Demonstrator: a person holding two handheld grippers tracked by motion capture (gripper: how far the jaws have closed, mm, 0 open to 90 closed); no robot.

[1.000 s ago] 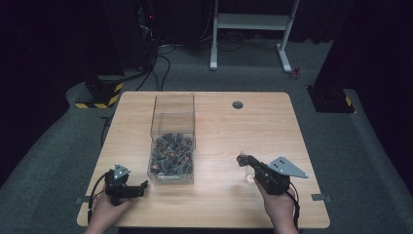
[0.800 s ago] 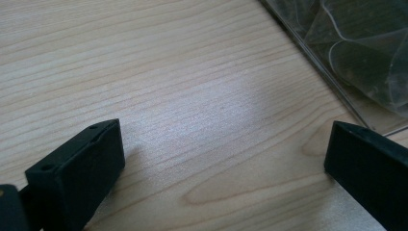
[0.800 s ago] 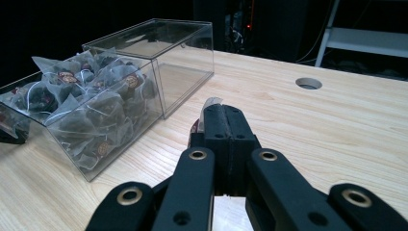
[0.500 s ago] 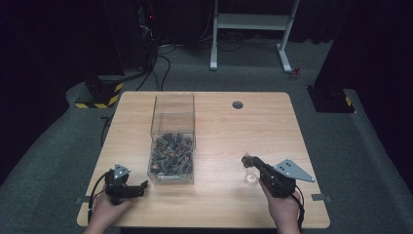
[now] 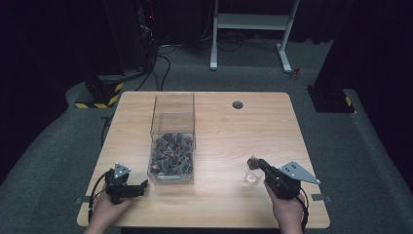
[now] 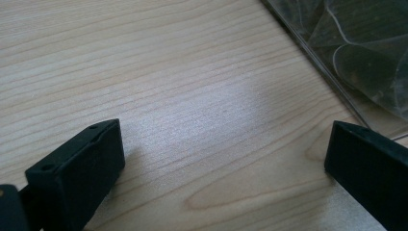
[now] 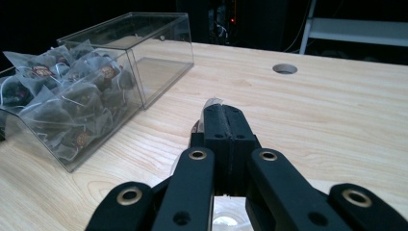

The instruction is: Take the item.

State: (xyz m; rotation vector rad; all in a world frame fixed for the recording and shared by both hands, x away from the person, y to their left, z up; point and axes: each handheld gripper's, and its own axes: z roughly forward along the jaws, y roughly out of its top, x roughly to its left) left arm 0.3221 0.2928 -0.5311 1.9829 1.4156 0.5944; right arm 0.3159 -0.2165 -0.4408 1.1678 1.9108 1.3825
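A clear plastic box (image 5: 173,141) stands left of the table's middle, its near half heaped with small clear packets (image 5: 170,157) that have dark contents. My right gripper (image 5: 253,163) is near the front right of the table, shut on one such packet (image 5: 251,176) that hangs under its tips just above the wood. In the right gripper view the jaws (image 7: 225,115) are pressed together and the packet's crinkled edge (image 7: 211,102) pokes out past them. My left gripper (image 5: 142,186) rests low by the box's front left corner, open. Bare wood lies between its jaws (image 6: 221,168).
The wooden table (image 5: 234,131) has a round cable hole (image 5: 237,104) near its far edge. The box wall (image 6: 356,62) is close to my left gripper's right jaw. Dark floor, a white desk frame (image 5: 253,29) and cables lie beyond the table.
My right gripper has drifted to the right and a little toward the person, carrying the packet with it. The left gripper has stayed where it was.
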